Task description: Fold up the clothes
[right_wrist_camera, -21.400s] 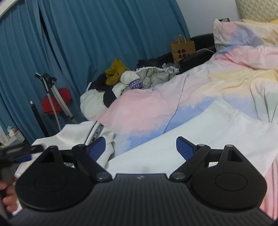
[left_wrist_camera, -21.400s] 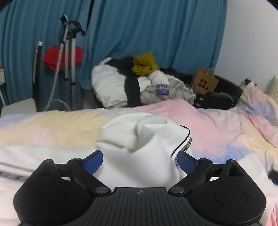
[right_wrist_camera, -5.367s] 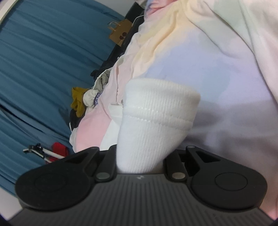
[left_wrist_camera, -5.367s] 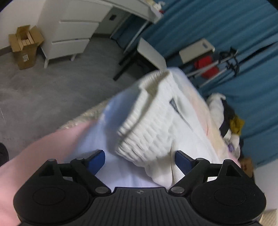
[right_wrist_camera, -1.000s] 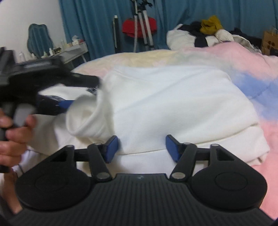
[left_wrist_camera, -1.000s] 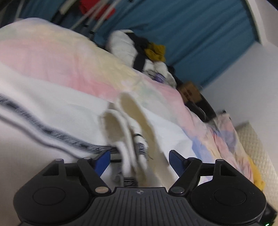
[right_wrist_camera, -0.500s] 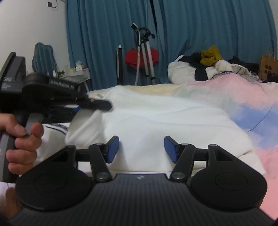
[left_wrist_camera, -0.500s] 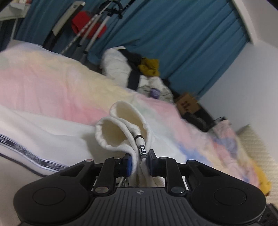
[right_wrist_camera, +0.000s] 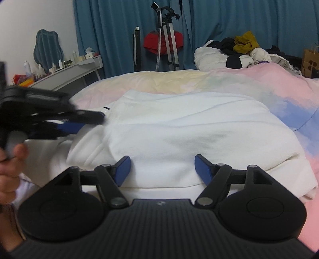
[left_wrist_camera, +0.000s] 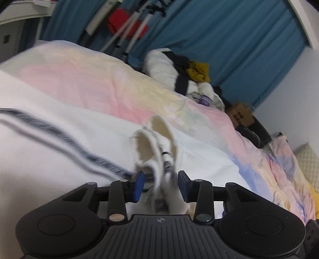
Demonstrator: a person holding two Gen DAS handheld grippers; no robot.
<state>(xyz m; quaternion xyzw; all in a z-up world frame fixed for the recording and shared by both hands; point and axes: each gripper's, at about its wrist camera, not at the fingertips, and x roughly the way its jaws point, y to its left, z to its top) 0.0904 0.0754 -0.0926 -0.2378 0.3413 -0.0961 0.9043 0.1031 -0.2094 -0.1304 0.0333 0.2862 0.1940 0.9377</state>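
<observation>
Bedroom, teal curtains (right_wrist_camera: 239,18) across the back wall, a bed (right_wrist_camera: 229,83) under a pastel pink, yellow and blue duvet, a heap of unfolded clothes (right_wrist_camera: 239,51) at its far edge with a mustard piece on top. A tripod (right_wrist_camera: 167,35) with something red behind it stands by the curtains, a white desk (right_wrist_camera: 73,69) with bottles sits far left in my right view, and a brown paper bag (right_wrist_camera: 310,61) is at the right edge. The task item is the white sweatshirt (right_wrist_camera: 179,129), lying on the duvet near me, partly folded, body bunched into a thick block. My right gripper (right_wrist_camera: 162,169) hovers just over its near edge, blue pads (right_wrist_camera: 201,166) spread wide, nothing between them. My left gripper (left_wrist_camera: 161,184) is on the garment's left side (motion blurred in both views), and I see the ribbed cuff (left_wrist_camera: 153,139) of the sleeve standing up between its fingers; the pads (left_wrist_camera: 138,185) sit a little off the fabric on each side, so partly parted, not clamped. A dark striped trim (left_wrist_camera: 59,135) runs along the sleeve to the left. From the right view the left tool shows as a black smear with a hand (right_wrist_camera: 10,169) on its handle.
</observation>
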